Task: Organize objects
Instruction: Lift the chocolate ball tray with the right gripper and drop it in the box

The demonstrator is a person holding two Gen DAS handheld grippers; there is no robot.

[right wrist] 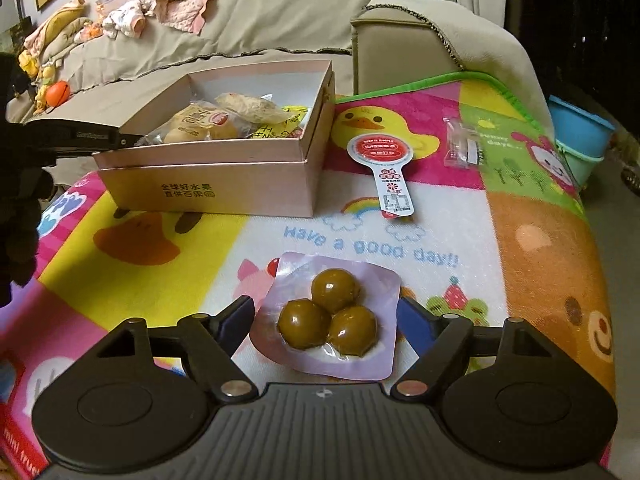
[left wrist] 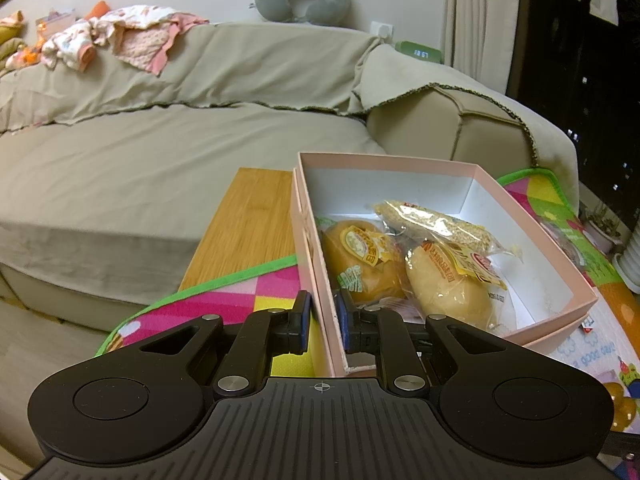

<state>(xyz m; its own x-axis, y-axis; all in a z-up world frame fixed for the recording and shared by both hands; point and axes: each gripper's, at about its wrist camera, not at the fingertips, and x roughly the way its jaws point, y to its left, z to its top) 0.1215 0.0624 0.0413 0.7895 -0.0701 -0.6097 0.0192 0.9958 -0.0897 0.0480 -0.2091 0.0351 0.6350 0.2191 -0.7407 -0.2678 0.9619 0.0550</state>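
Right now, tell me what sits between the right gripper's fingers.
Right wrist view: the sealed pouch of three brown balls lies between the open right gripper fingers, on the mat.

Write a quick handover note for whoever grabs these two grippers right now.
Left gripper: shut on the pink box side wall, steadying it.
Right gripper: open, fingers either side of the purple pack of three brown balls on the mat, not yet gripped.
Done: two buns and a grain bar already lie in the box.
Left: the purple pack, the red paddle-shaped packet and the small clear packet.
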